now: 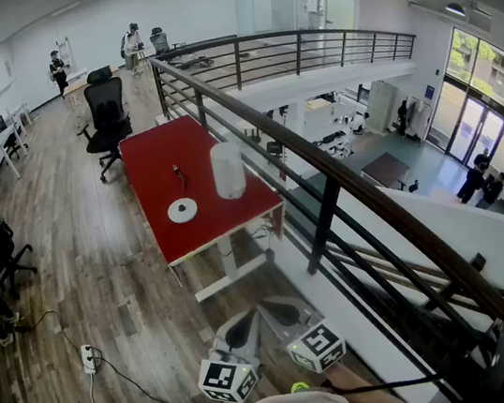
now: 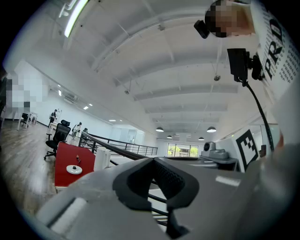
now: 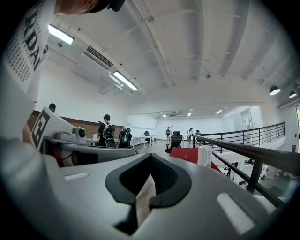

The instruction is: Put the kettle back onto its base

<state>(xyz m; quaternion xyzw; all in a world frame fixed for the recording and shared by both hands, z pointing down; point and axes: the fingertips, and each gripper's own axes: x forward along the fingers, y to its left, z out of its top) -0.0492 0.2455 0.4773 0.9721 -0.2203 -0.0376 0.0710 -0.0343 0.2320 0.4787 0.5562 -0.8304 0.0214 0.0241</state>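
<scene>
A tall white kettle (image 1: 228, 169) stands on the red table (image 1: 157, 168) near its right edge. The round white base (image 1: 182, 210) lies on the table to the kettle's left, apart from it. Both grippers are far from the table, close to my body and pointing level. My left gripper (image 1: 241, 326) and right gripper (image 1: 280, 309) sit side by side, jaws together and nothing in them. In the left gripper view the kettle (image 2: 102, 157) and base (image 2: 74, 169) appear small beyond the shut left gripper (image 2: 152, 161). The right gripper (image 3: 151, 157) is shut, with the kettle (image 3: 204, 154) far ahead.
A dark metal railing (image 1: 325, 184) runs along the table's right side above an open drop. A black office chair (image 1: 106, 110) stands behind the table. A power strip (image 1: 88, 358) and cable lie on the wooden floor. Two people (image 1: 59, 70) stand at the far end.
</scene>
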